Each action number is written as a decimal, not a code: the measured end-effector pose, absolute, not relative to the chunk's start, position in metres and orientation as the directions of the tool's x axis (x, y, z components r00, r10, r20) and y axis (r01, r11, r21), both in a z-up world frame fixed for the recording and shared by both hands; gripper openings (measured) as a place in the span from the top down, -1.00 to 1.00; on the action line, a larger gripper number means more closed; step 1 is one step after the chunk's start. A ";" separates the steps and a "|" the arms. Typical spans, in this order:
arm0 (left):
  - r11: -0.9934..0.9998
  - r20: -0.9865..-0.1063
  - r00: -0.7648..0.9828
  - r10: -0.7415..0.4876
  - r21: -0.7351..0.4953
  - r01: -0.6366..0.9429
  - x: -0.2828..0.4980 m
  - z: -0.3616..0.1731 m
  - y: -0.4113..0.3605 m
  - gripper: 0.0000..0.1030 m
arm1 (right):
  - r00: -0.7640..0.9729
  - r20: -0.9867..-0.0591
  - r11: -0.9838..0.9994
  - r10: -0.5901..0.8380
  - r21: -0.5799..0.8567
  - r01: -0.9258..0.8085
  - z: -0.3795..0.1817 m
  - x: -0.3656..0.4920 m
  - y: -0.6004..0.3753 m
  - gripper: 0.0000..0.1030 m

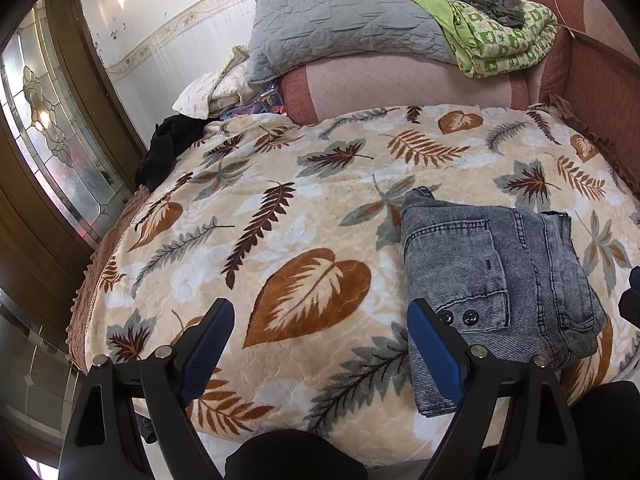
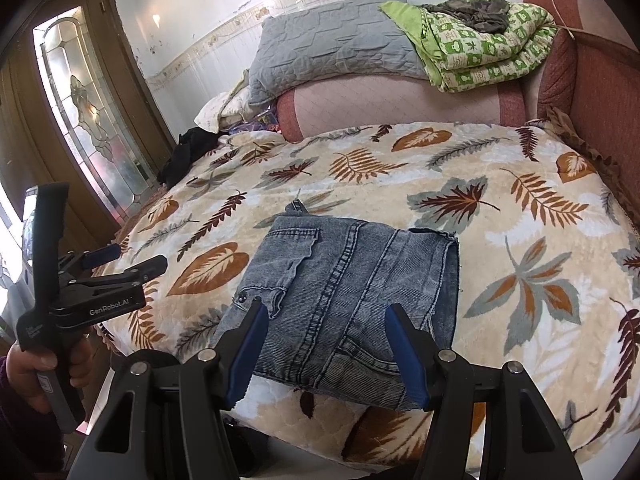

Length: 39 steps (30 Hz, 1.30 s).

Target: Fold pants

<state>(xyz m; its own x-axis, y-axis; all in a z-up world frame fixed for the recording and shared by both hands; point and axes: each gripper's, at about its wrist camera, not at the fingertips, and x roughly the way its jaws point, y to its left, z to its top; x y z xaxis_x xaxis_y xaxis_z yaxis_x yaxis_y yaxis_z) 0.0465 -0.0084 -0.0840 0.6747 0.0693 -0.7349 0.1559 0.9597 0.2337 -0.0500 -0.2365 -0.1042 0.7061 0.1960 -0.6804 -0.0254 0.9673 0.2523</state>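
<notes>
Nearest to us, our left gripper (image 1: 320, 340) hangs with its blue-padded fingers (image 1: 208, 344) spread wide and nothing between them, above the near edge of the leaf-patterned blanket (image 1: 280, 208). In the right wrist view we also see this gripper (image 2: 120, 260) off to the left, held in a hand (image 2: 36, 368) and clear of the bed. Our right gripper (image 2: 324, 344) is likewise parted, its fingers (image 2: 248, 344) on either side of the near edge of the jeans (image 2: 352, 280); whether the pads touch the denim we cannot tell from this angle.

The jeans (image 1: 496, 264) lie folded into a compact, roughly square stack on the blanket, near the front edge of the bed and to the right of the left gripper. A back pocket and two dark buttons face up.

Farther back, a black garment (image 1: 164, 148) is bunched at the left edge of the bed. Beyond the blanket sits a pink bolster (image 2: 392, 104), with a grey quilted pillow (image 1: 340, 24) on top of it and a folded green patterned quilt (image 2: 484, 52) to its right. A door with leaded glass (image 2: 84, 92) stands at the far left.
</notes>
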 end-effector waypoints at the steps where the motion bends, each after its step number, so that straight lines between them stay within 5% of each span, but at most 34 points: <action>1: 0.961 -0.743 0.667 0.061 0.225 0.163 0.048 -0.087 -0.008 -0.72 | 0.701 -0.685 0.967 0.197 0.255 -0.023 -0.107 -0.049 -0.238 -0.25; 11: 0.969 -0.838 0.544 -0.030 0.108 0.221 0.083 -0.125 0.005 -0.72 | 0.646 -0.749 0.963 0.150 0.258 0.075 -0.136 -0.037 -0.272 -0.25; 39: 0.948 -0.862 0.500 -0.076 0.093 0.305 0.067 -0.129 -0.025 -0.72 | 0.611 -0.785 0.974 0.098 0.201 0.102 -0.140 -0.034 -0.276 -0.27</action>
<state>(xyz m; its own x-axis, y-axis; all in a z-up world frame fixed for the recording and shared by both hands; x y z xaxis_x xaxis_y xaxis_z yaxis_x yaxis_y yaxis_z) 0.0673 -0.0255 -0.1289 0.5004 -0.0762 -0.8624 0.3047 0.9479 0.0931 -0.0341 -0.2758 -0.1404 0.6113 0.0983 -0.7853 0.1022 0.9742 0.2014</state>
